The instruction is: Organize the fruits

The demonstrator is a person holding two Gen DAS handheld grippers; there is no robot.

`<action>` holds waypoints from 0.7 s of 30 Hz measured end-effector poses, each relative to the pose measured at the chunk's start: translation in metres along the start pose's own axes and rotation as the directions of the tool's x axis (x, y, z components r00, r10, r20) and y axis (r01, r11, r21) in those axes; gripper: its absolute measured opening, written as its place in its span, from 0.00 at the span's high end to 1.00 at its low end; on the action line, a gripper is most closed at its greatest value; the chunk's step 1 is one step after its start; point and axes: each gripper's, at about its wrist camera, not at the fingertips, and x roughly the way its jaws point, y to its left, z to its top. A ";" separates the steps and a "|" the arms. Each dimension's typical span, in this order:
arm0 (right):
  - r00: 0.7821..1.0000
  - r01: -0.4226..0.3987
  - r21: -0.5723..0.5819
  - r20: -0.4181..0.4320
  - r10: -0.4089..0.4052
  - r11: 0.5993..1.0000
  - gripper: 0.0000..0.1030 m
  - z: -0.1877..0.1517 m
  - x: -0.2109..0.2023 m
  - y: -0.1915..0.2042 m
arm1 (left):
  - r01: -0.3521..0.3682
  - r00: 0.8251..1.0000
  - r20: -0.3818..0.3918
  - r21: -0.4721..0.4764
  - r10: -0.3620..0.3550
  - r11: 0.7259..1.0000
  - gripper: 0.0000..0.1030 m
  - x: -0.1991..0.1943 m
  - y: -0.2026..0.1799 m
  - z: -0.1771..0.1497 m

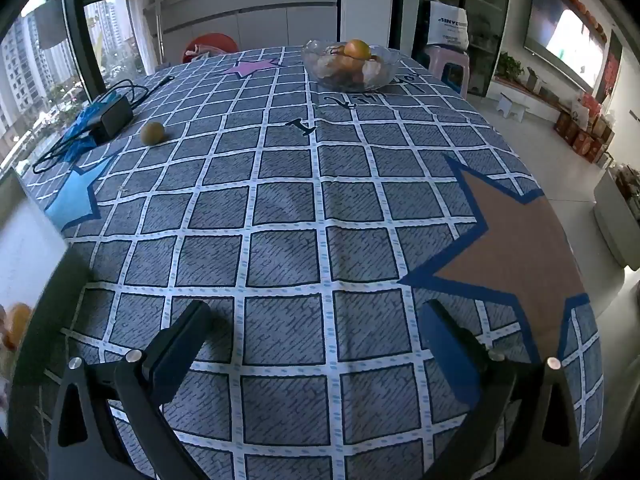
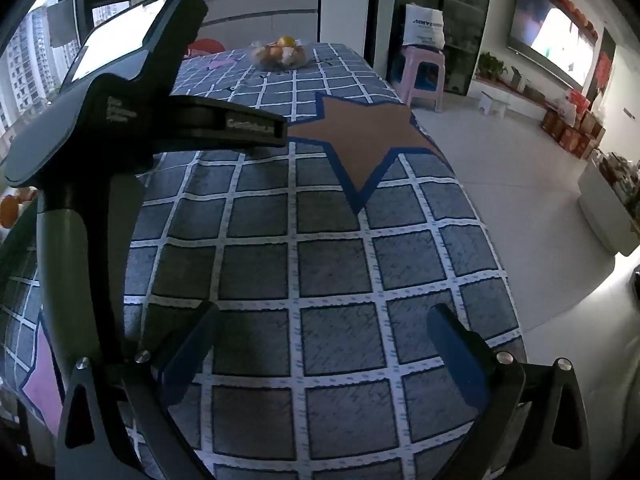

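A glass bowl (image 1: 384, 76) with several fruits, an orange (image 1: 357, 49) on top, stands at the table's far end; it also shows small in the right wrist view (image 2: 280, 56). A single yellow-green fruit (image 1: 152, 133) lies on the cloth at the far left. My left gripper (image 1: 316, 320) is open and empty, low over the near part of the checked tablecloth. My right gripper (image 2: 324, 320) is open and empty over the near right part of the table. The left gripper's body (image 2: 120, 120) fills the left of the right wrist view.
A black power adapter (image 1: 114, 114) with its cable and blue plastic lies at the far left, close to the loose fruit. The table's right edge (image 1: 560, 216) drops to the floor. A pink stool (image 2: 424, 76) stands beyond the far right corner.
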 end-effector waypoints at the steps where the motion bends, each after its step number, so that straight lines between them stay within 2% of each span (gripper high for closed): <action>1: 1.000 0.000 0.001 -0.002 0.000 1.000 0.00 0.000 0.001 0.002 | 0.000 1.000 0.000 0.000 0.000 1.000 0.00 0.000 0.000 0.000; 21: 1.000 0.021 0.023 -0.010 -0.021 1.000 0.00 -0.009 0.008 0.007 | -0.001 1.000 0.000 0.000 0.001 1.000 0.00 0.000 0.000 0.000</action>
